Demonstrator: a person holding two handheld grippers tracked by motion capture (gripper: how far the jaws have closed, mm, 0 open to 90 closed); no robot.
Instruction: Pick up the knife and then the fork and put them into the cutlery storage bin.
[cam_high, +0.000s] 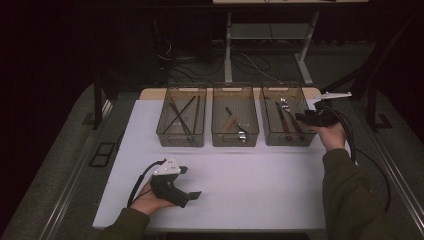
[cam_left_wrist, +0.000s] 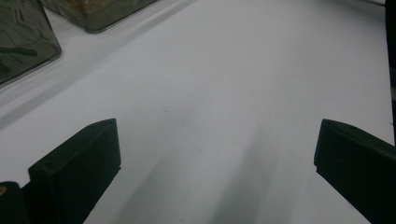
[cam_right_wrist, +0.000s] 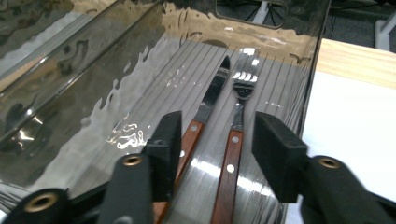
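A wood-handled fork (cam_right_wrist: 232, 154) and a wood-handled knife (cam_right_wrist: 205, 105) lie side by side on the floor of the smoky clear right-hand bin (cam_right_wrist: 70, 93). My right gripper (cam_right_wrist: 219, 135) is lowered into that bin (cam_high: 266, 139), open, its two pads either side of the fork's handle without pressing on it. The knife's handle passes just under the left pad. In the high view the right gripper (cam_high: 300, 118) reaches in over the bin's right wall. My left gripper (cam_high: 190, 182) rests near the table's front left, wide open (cam_left_wrist: 217, 154) over bare white surface.
Three clear bins stand in a row at the back of the white table top (cam_high: 240, 190). The left bin (cam_high: 181, 141) holds dark sticks, the middle bin (cam_high: 235, 142) a few utensils. Cables trail off the right edge. Two bin corners (cam_left_wrist: 28, 51) show at the upper left of the left gripper view.
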